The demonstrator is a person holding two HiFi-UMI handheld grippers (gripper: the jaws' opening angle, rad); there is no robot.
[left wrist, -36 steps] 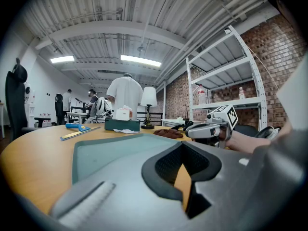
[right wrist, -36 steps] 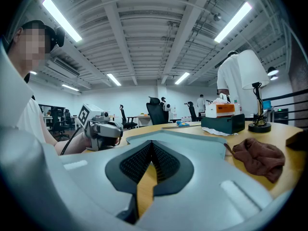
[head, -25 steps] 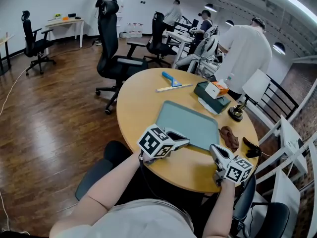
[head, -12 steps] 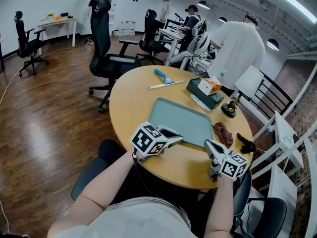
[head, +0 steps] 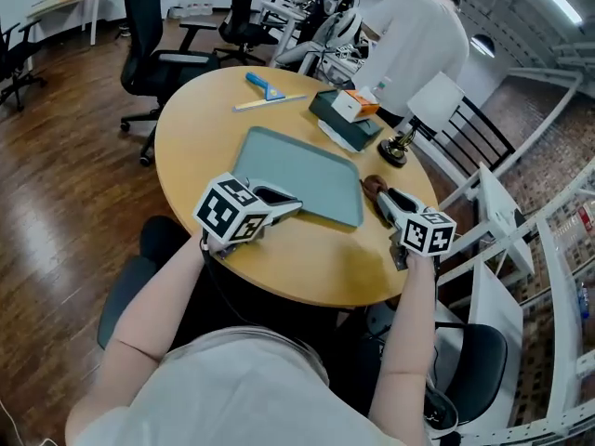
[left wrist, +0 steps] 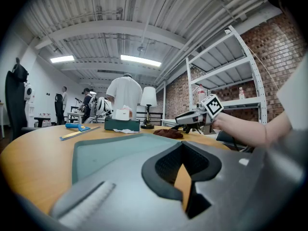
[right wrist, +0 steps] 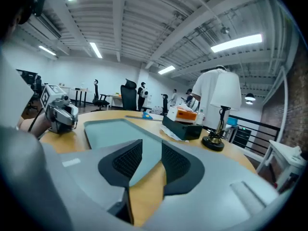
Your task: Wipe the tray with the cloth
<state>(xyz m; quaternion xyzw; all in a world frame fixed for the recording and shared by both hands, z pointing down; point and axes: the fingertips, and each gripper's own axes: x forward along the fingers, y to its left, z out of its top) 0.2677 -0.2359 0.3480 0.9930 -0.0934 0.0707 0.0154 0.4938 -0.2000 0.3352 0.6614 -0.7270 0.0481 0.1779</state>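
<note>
The teal-grey tray [head: 297, 175] lies flat on the round wooden table [head: 200, 137]. A crumpled brown cloth [head: 371, 186] sits just off the tray's right edge, also in the left gripper view [left wrist: 168, 133]. My right gripper [head: 384, 199] hovers right beside the cloth, jaws a little apart and empty; in the right gripper view [right wrist: 151, 147] the tray [right wrist: 113, 129] shows through the gap, the cloth hidden. My left gripper [head: 284, 203] rests at the tray's near-left corner, its tips together and holding nothing [left wrist: 183, 146].
Beyond the tray lie a blue squeegee [head: 264, 84], a pale ruler [head: 270, 103] and a dark box [head: 346, 119] carrying an orange-and-white carton. A small lamp [head: 400, 143] stands near the cloth. A person in white [head: 414, 35] and office chairs [head: 149, 35] stand behind.
The head view has swung so the table sits further left. My right gripper has come forward from below the cloth to right beside it. The left gripper stays at the tray's near corner.
</note>
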